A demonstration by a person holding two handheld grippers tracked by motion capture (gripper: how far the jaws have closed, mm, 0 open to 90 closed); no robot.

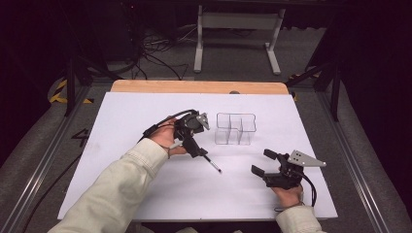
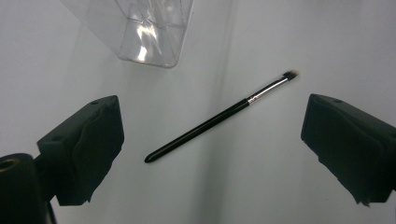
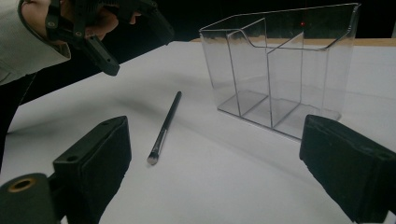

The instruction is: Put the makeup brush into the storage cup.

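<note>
Looking down from the high view, the left gripper (image 1: pixel 197 145) hangs over the handle end of a thin black makeup brush (image 1: pixel 212 164) lying flat on the white table cover (image 1: pixel 145 184), just below-left of the clear acrylic organizer (image 1: pixel 235 128) at frame centre. Its own view is way more useful: the brush (image 2: pixel 219 117) runs diagonally between the two black jaws, which stand wide apart with nothing pinched, bristle tip toward the upper right, and a corner of the organizer (image 2: pixel 149 42) pokes in at the top. The right gripper (image 1: pixel 268 164) sits lower right in the high view, jaws also spread and empty. Its view gives the low angle, so you can actually see the organizer's (image 3: pixel 280 70) dividers and compartments, the brush (image 3: pixel 166 125) left of it and well apart, and the left gripper (image 3: pixel 107 65) hovering upper left with a pale sleeve (image 3: pixel 28 42). Beyond the cover there's a wooden table edge (image 1: pixel 199 87) at the far side, then grey floor with cables (image 1: pixel 155 53) and a white stand (image 1: pixel 238 39). Plenty of bare white cover along the bottom and left of the high view.
</note>
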